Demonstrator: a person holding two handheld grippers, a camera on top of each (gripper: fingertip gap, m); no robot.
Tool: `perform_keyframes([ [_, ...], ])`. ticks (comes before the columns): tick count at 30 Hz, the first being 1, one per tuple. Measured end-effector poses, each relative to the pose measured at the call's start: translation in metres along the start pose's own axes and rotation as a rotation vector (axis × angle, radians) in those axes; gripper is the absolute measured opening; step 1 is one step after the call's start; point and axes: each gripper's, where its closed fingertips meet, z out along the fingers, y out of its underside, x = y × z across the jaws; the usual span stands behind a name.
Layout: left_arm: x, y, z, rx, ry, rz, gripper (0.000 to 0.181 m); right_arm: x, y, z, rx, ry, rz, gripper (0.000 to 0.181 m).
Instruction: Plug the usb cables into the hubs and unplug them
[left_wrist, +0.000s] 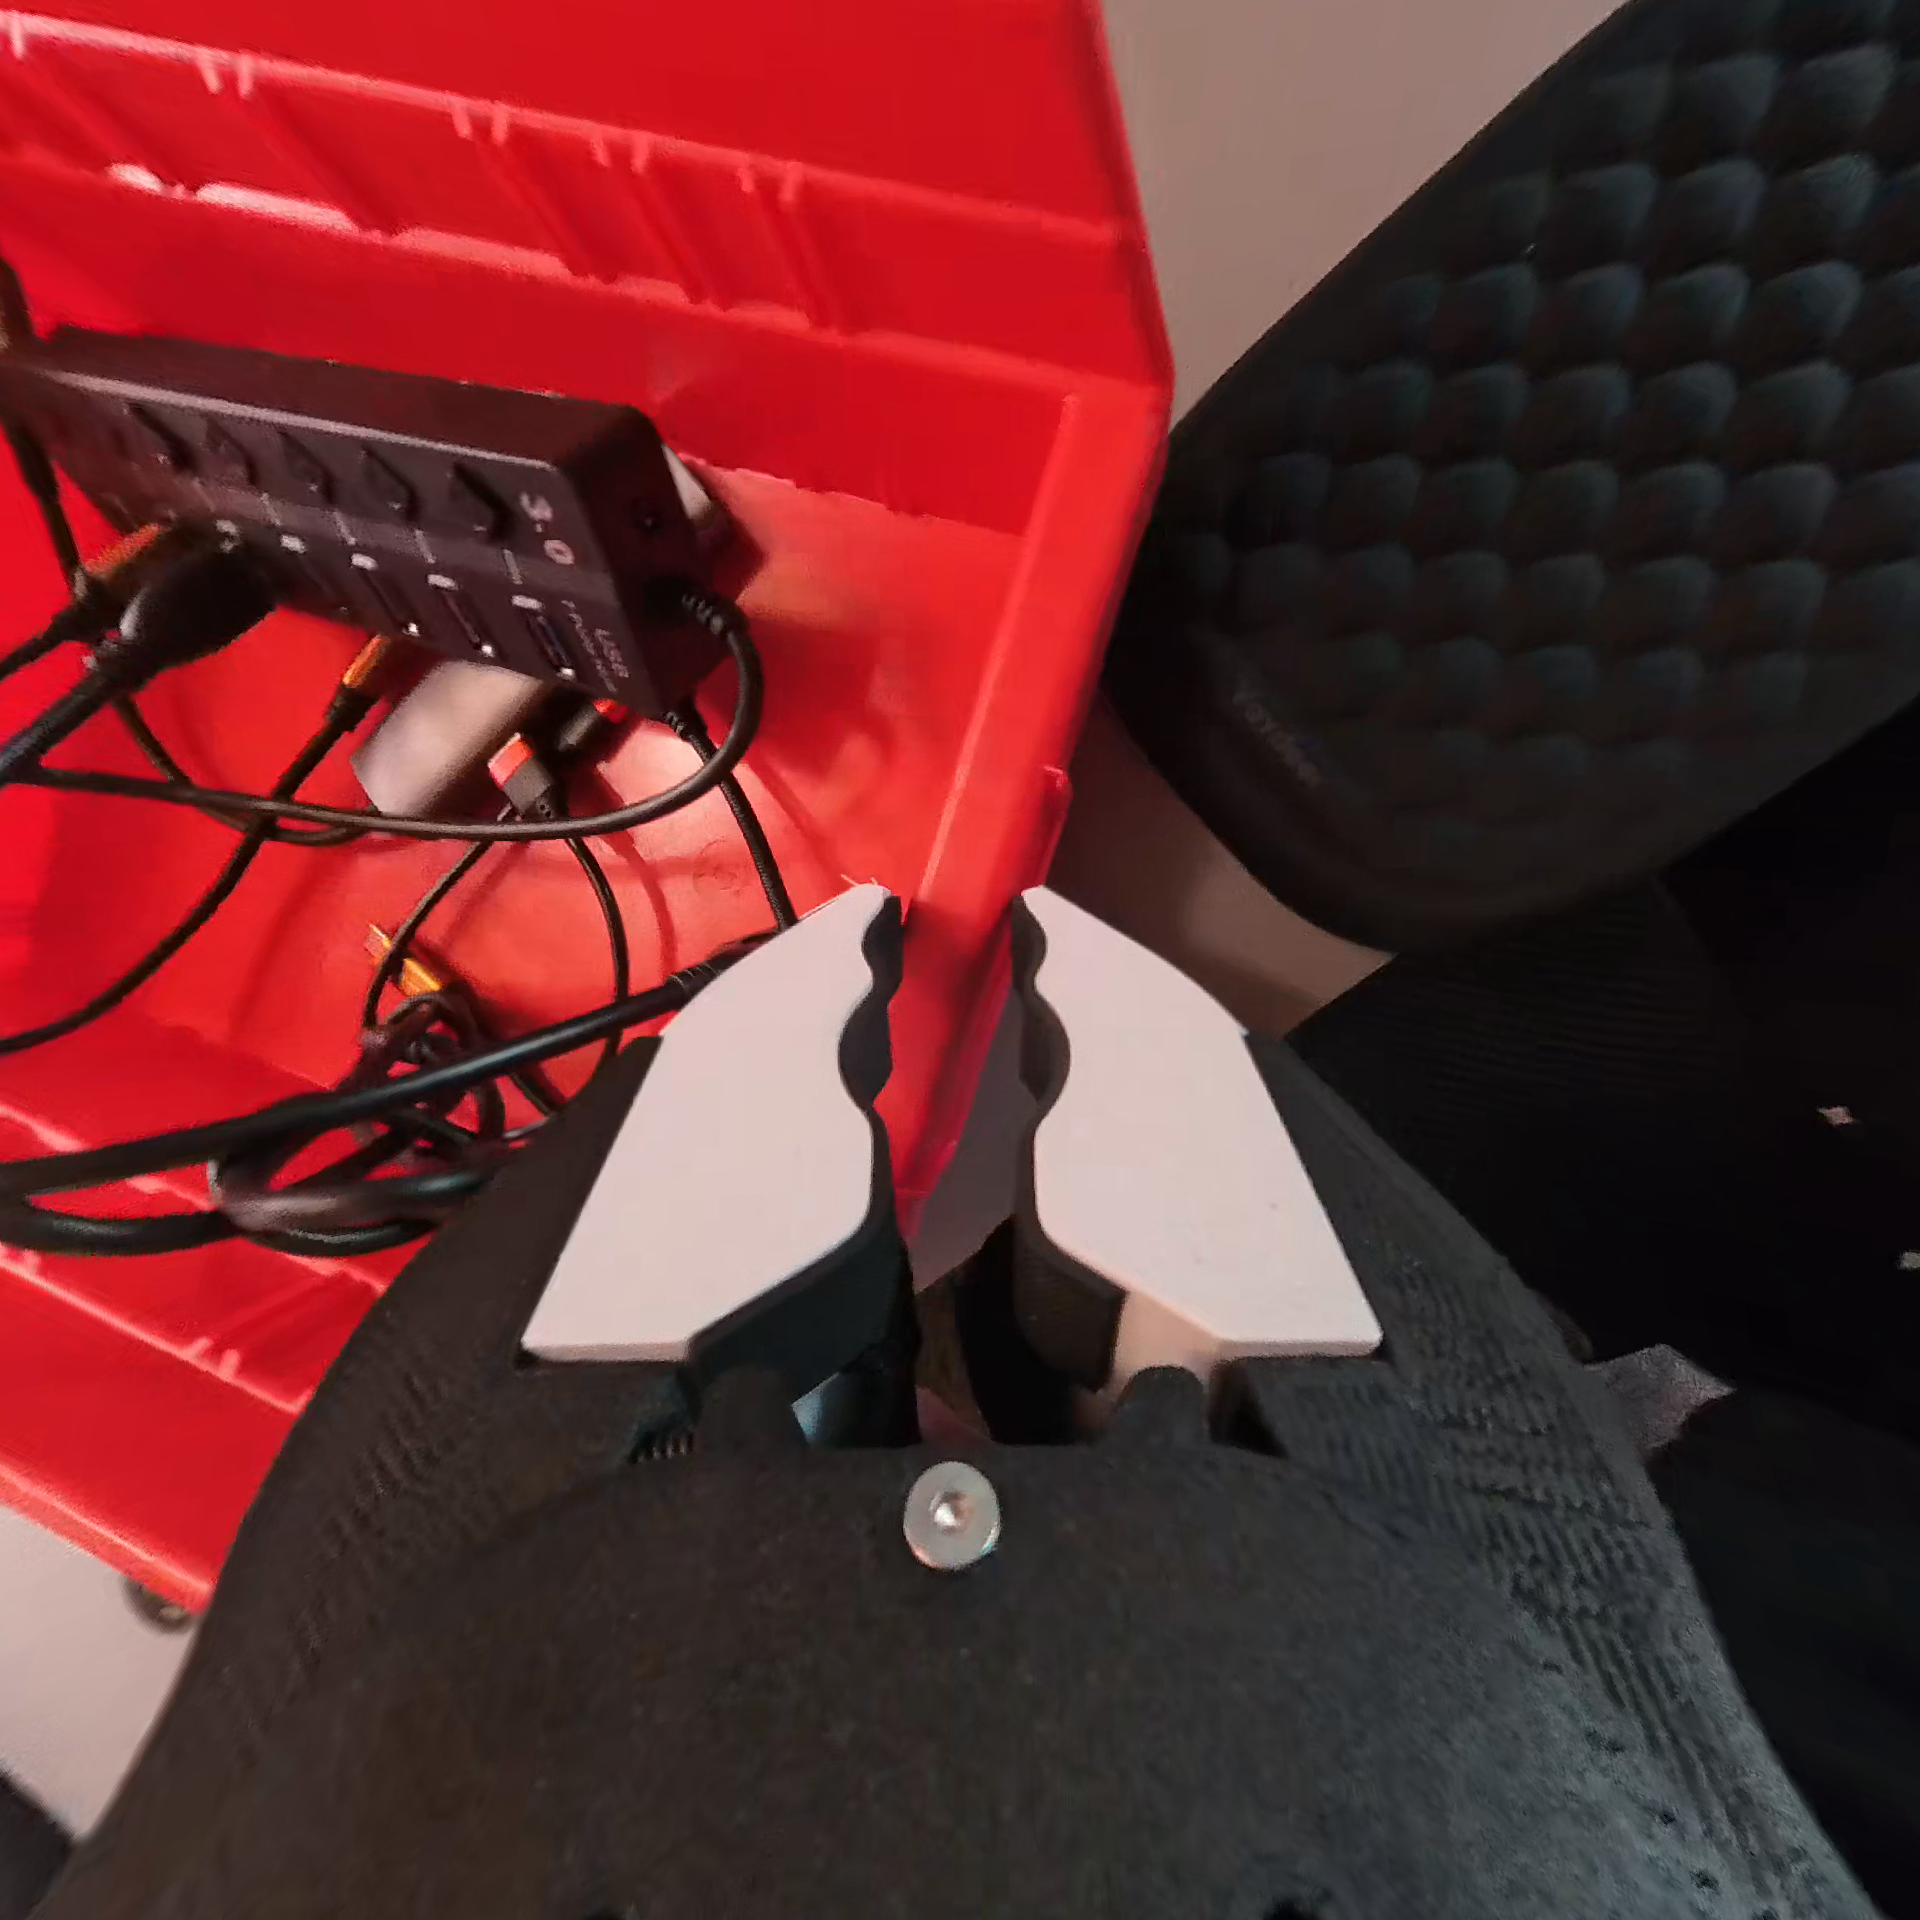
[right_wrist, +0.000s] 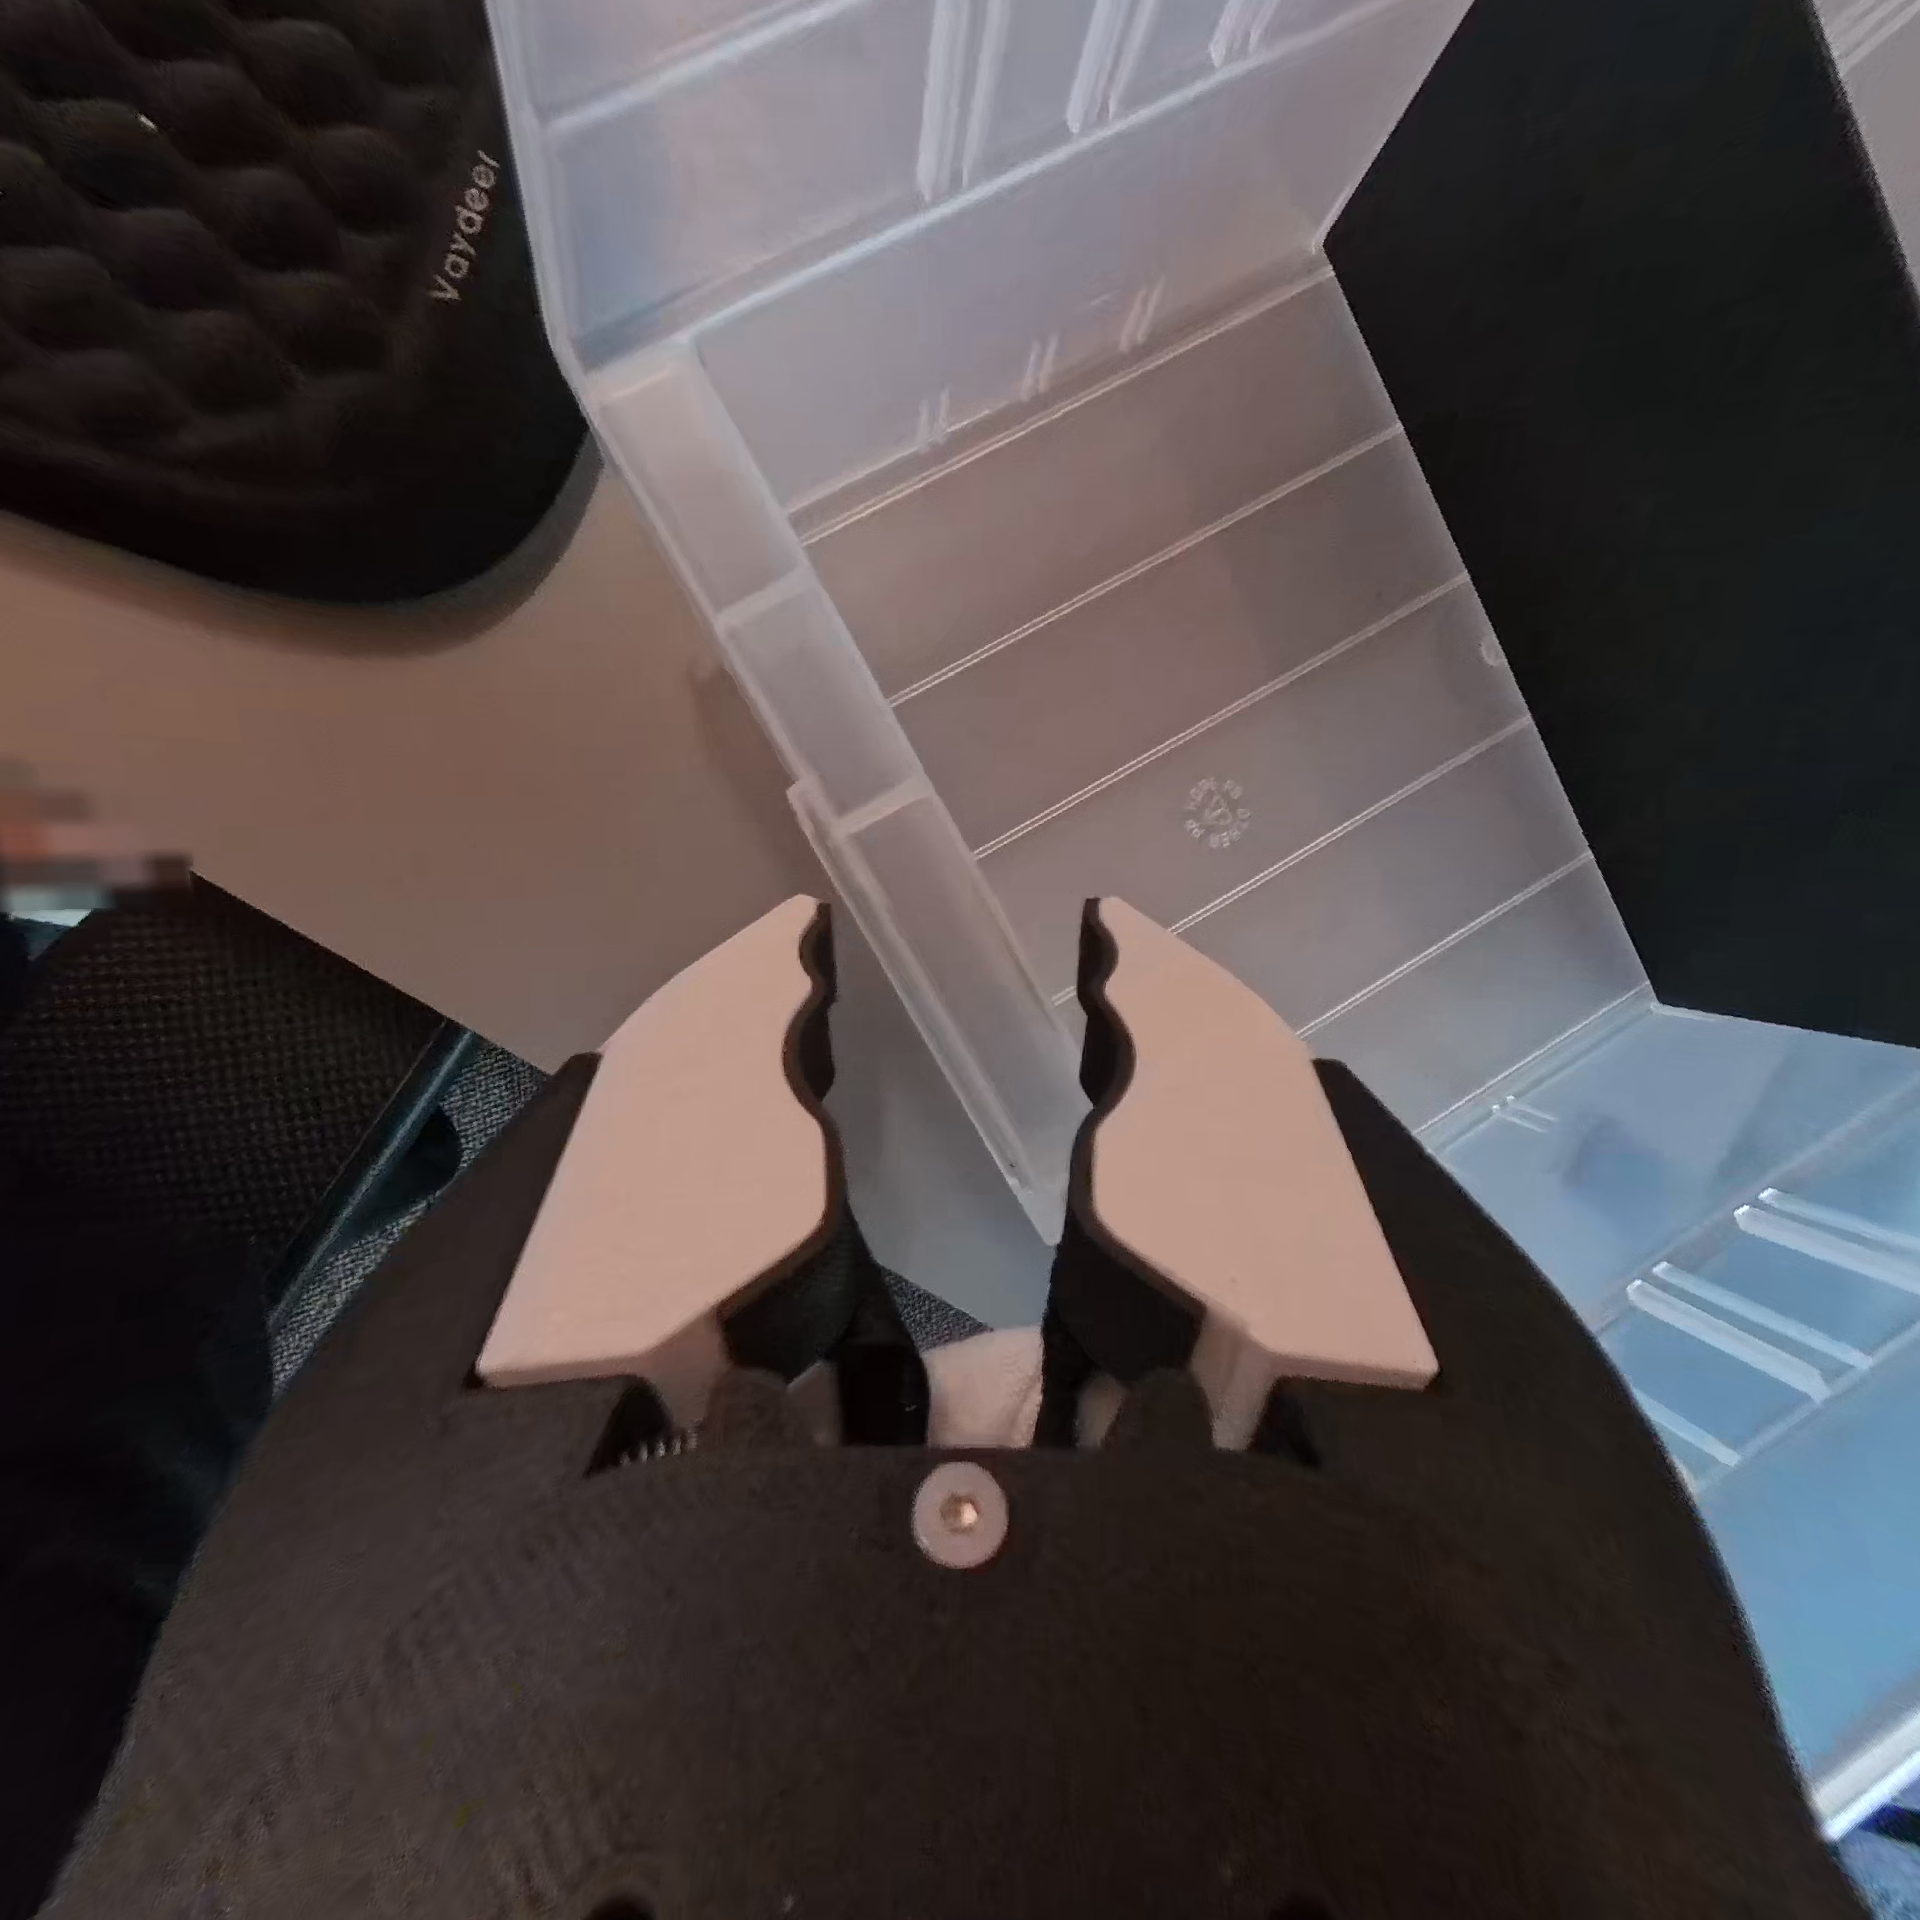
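Astride the red bin (left_wrist: 977, 623) wall, the left gripper (left_wrist: 958, 914) gapes slightly.

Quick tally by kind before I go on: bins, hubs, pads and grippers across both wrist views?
Bins: 2, red bin and clear bin
USB hubs: 1, black hub, in the red bin
Black textured pads: 1
Grippers: 2, left gripper, right gripper
Total: 6

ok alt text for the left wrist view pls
The left gripper sits open astride the corner wall of a red bin, which holds a black usb hub and tangled black cables.
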Motion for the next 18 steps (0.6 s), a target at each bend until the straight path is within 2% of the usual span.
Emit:
perform_keyframes([
  [2,-0.002,0.002,0.001,-0.016,-0.021,0.043,0.02,-0.004,-0.013,-0.006,0.065,-0.012,-0.015,0.05],
  [4,-0.002,-0.004,-0.001,0.01,-0.027,0.045,0.023,-0.009,-0.044,-0.022,0.229,-0.007,-0.054,0.055],
  [6,0.0,-0.022,-0.01,0.13,-0.024,0.04,0.027,-0.015,-0.082,-0.048,0.453,0.027,-0.138,0.063],
  [7,-0.004,-0.032,-0.017,0.195,-0.058,0.039,0.032,-0.017,-0.102,-0.065,0.581,0.078,-0.196,0.075],
  [9,-0.028,-0.057,-0.038,0.349,-0.237,0.007,0.045,-0.015,-0.137,-0.104,0.827,0.227,-0.285,0.095],
  [12,-0.046,-0.102,-0.06,0.639,-0.334,-0.192,0.055,-0.012,-0.168,-0.164,1.138,0.369,-0.249,0.108],
  [13,-0.047,-0.109,-0.055,0.663,-0.338,-0.24,0.058,-0.013,-0.173,-0.179,1.219,0.39,-0.226,0.113],
  [14,-0.048,-0.11,-0.042,0.617,-0.357,-0.263,0.062,-0.013,-0.176,-0.191,1.28,0.408,-0.208,0.116],
  [18,-0.066,-0.076,0.013,0.224,-0.565,-0.292,0.064,-0.011,-0.175,-0.216,1.357,0.521,-0.205,0.122],
])
